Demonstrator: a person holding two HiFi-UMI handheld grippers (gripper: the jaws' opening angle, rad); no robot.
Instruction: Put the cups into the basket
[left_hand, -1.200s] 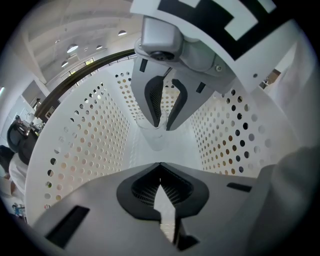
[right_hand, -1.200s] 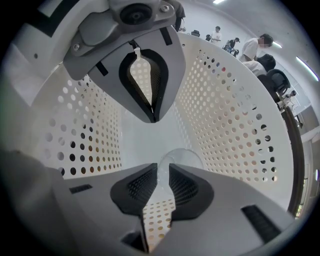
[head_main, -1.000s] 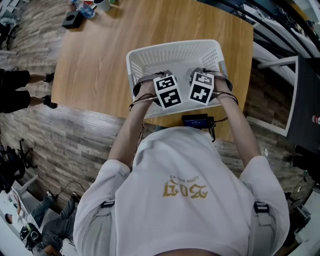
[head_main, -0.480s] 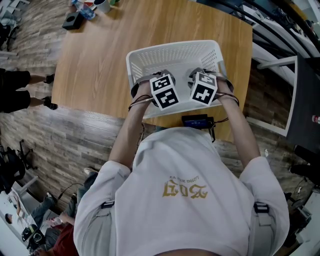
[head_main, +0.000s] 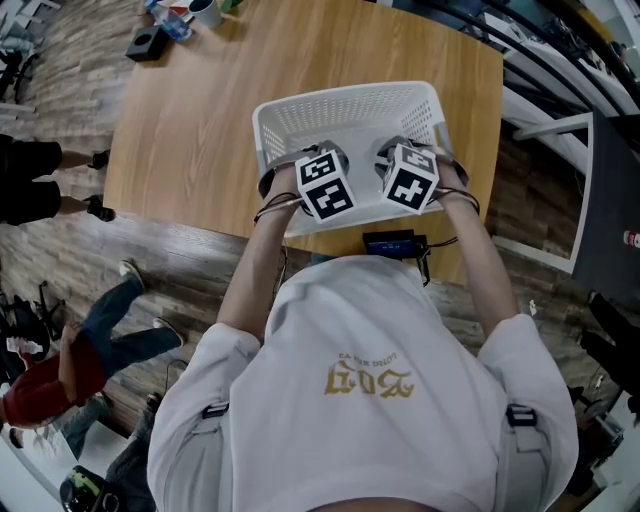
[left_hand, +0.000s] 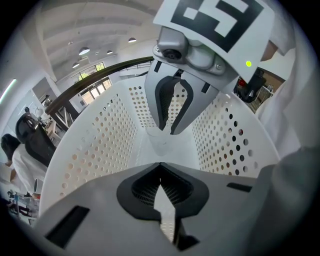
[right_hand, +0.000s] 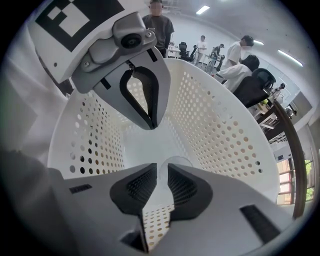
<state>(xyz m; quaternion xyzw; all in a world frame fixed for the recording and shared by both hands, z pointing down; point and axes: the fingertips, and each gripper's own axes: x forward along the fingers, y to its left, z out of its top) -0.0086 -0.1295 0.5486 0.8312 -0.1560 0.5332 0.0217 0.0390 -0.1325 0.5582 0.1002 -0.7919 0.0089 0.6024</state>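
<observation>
Wooden table (head_main: 200, 120), plank floor (head_main: 150, 270) (strip lights (right_hand: 202, 9) overhead).

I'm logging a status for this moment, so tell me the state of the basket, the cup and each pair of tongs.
basket: upright on the wooden table, open top.
left tongs: shut, nothing between them, inside the basket.
right tongs: shut on the thin wall of the clear cup.
clear cup: rim up, inside the basket, gripped at its wall.
</observation>
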